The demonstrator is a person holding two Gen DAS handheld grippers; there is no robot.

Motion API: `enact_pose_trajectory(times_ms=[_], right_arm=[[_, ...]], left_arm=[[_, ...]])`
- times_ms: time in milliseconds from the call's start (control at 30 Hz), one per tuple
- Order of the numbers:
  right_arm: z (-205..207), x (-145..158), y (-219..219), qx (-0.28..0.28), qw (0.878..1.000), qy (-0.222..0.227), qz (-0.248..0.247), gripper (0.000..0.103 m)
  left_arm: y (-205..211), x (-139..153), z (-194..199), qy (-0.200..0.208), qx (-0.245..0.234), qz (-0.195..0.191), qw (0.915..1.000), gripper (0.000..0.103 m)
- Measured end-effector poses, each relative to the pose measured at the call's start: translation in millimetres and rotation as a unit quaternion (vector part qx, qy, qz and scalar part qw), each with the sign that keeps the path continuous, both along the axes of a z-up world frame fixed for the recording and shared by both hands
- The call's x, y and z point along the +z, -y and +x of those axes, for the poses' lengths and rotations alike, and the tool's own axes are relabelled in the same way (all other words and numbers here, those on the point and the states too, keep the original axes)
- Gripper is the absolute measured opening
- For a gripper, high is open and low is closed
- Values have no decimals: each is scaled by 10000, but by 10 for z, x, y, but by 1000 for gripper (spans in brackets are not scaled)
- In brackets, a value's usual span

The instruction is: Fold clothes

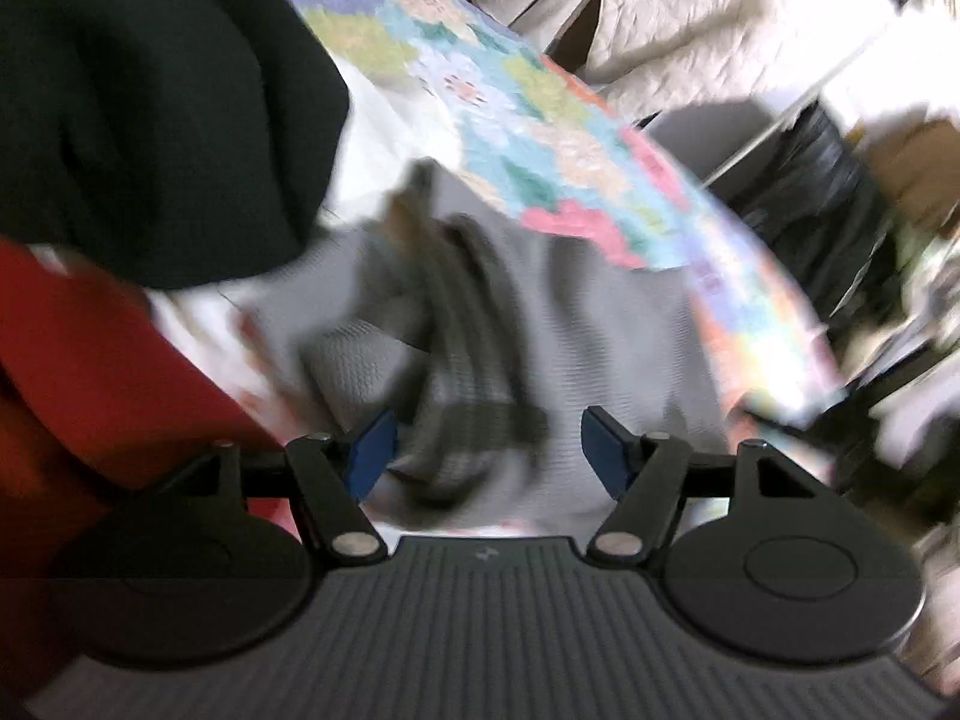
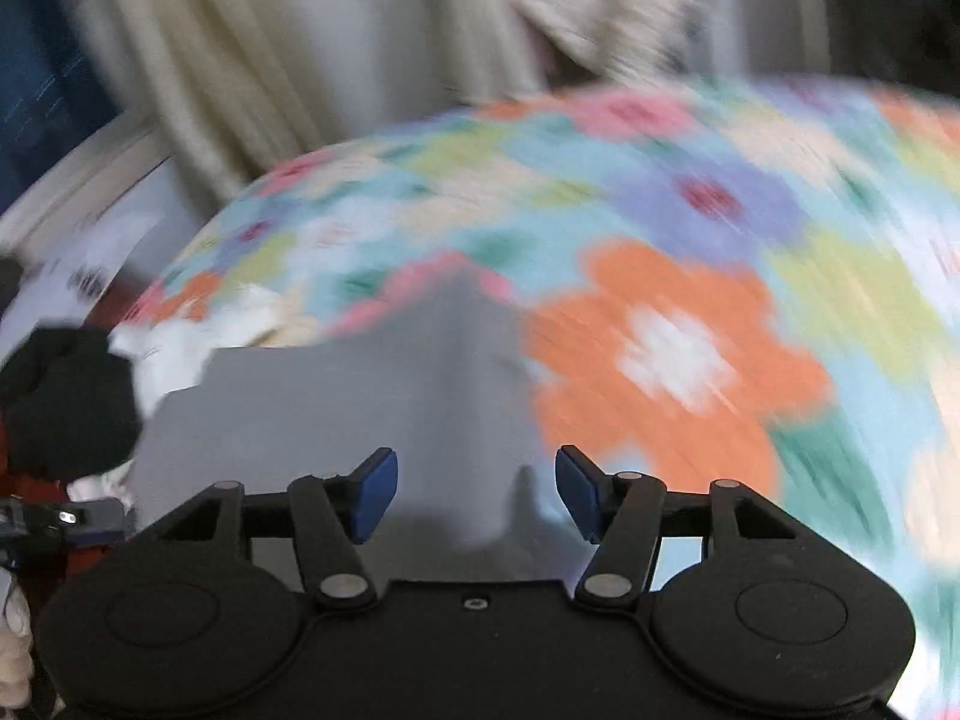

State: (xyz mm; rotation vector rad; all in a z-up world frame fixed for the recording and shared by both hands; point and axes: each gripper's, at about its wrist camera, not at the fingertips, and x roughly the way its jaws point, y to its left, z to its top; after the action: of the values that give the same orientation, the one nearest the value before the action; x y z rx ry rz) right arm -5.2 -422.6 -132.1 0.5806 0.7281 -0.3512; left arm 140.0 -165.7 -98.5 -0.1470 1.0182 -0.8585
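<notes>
A grey knit garment [image 1: 600, 324] lies on a flowered bedspread [image 1: 540, 114], blurred by motion. Dark folds or a band of it bunch near its middle [image 1: 468, 324]. My left gripper [image 1: 486, 450] hovers over the garment, open, its blue pads [image 1: 372, 450] wide apart with nothing between them. In the right wrist view the same grey garment [image 2: 336, 408] lies flat on the bedspread [image 2: 678, 348]. My right gripper [image 2: 477, 492] is open just above its near edge, where a small ridge of cloth rises between the pads without being pinched.
A black garment [image 1: 150, 120] and a red one [image 1: 78, 390] lie left of the grey one; white cloth [image 1: 390, 138] sits beyond. The black garment [image 2: 66, 402] also shows at the right view's left edge. Cream bedding [image 1: 690, 18] and curtains [image 2: 198, 60] stand behind the bed.
</notes>
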Motion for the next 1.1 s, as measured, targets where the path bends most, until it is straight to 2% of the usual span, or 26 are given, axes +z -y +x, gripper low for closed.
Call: enact_pose_trajectory(times_ms=[67, 133, 233, 433, 533, 667, 767, 833, 900, 967, 1100], right_arm=[[-252, -157, 201, -430, 9967, 110, 686, 64], [-431, -296, 337, -735, 9879, 324, 1325, 64], [-515, -396, 397, -771, 9778, 577, 1863, 64], [-305, -423, 365, -476, 9763, 614, 2019, 64], [-283, -471, 323, -396, 9725, 633, 2207, 64], [-265, -577, 282, -270, 9697, 593, 2353, 64], [-254, -658, 321, -387, 9627, 746, 2571, 65], [-235, -688, 325, -477, 9590, 823, 2670, 65], [-206, -703, 299, -555, 9601, 789, 2624, 65], [-203, -688, 249, -589, 9624, 822, 2523, 66], [-235, -705, 227, -557, 9634, 946, 2446, 66]], left_arm=[[44, 24, -59, 61, -86, 71, 9999, 69], [87, 48, -119, 123, -173, 142, 9997, 70], [113, 64, -183, 169, -256, 217, 9993, 74], [108, 21, -231, 85, -398, 498, 9979, 77], [61, 9, -289, -98, -486, 501, 9975, 77], [107, 68, -451, -68, -804, 274, 9964, 78], [210, -76, -451, -454, -686, 132, 9965, 80], [216, -268, -378, -928, -264, -87, 9953, 80], [119, -462, -290, -1390, 356, -612, 9878, 80], [-5, -526, -252, -1614, 851, -1079, 9773, 80], [-33, -579, -196, -1730, 1122, -1333, 9694, 80]])
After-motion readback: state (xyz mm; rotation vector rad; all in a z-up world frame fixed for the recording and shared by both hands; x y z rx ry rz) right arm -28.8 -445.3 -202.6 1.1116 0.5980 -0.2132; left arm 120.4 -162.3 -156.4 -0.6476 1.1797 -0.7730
